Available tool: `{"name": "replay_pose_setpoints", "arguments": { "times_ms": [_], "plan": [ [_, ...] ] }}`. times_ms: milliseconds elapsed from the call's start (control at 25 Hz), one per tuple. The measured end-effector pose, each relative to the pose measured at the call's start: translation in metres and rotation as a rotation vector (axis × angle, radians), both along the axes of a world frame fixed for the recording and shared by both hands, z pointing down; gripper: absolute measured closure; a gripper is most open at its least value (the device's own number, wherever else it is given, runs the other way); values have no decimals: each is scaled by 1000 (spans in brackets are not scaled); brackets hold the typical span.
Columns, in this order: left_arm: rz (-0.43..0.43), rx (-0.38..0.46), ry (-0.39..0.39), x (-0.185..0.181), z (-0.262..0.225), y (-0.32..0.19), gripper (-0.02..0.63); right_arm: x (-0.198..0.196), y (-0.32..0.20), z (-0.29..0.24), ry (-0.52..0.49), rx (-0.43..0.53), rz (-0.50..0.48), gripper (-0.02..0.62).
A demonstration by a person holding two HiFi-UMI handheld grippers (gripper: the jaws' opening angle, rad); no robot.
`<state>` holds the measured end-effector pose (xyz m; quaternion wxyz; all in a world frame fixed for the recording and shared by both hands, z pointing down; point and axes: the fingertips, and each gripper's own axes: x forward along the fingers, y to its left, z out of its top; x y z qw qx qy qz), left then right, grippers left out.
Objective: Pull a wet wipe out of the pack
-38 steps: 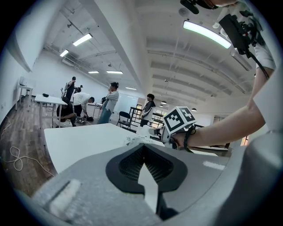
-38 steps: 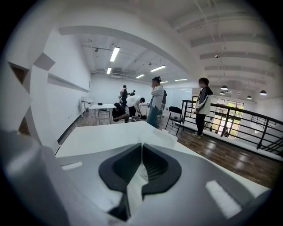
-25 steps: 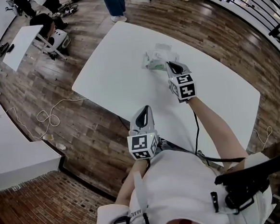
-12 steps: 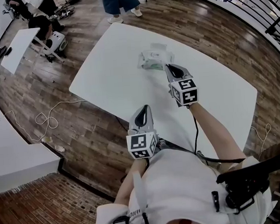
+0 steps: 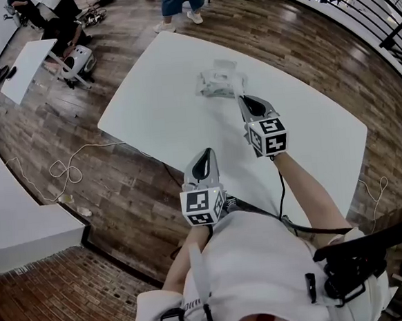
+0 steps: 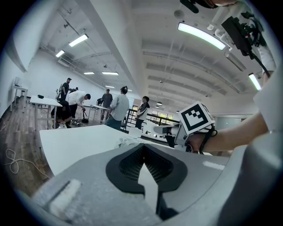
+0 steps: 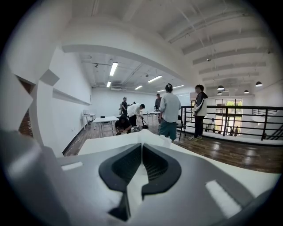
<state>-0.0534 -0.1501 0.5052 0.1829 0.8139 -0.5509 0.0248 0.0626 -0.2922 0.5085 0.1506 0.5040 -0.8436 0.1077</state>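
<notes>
OK, wet wipe pack (image 5: 217,86) lies on the white table (image 5: 170,117), far end, approx 12 o'clock from the person. The right gripper (image 5: 247,101) is just beside it, pack at its 10 o'clock; head view shows no contact. Its jaws are pressed together, nothing btwn them. The left gripper (image 5: 205,157) hangs at 6 o'clock by the table's near edge, well apart from the pack, jaws clenched too, empty.

Handling, my read: the pack's a light, soft film pouch, prob slippery, and will slide or lift w/ the wipe unless pinned. The wipe itself is thin, limp and damp, so it tears if yanked. Pinch it low at the top opening; the white bit there could be flap or wipe, can't tell.

Views: only the head view sets the pack against both grippers. The left gripper view catches the right one's marker cube (image 6: 196,118) and hand (image 6: 199,142). The right gripper view looks over the table to people (image 7: 170,110) and a railing (image 7: 230,119).
</notes>
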Motion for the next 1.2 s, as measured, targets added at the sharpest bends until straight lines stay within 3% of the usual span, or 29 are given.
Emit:
{"name": "replay_pose_setpoints", "arguments": {
  "times_ms": [600, 1200],
  "plan": [
    [7, 8, 0, 6, -4, 5, 604, 3, 33, 5, 6, -7, -26, 580],
    [5, 6, -3, 7, -4, 8, 604, 14, 86, 45, -5, -102, -21, 580]
  ]
}}
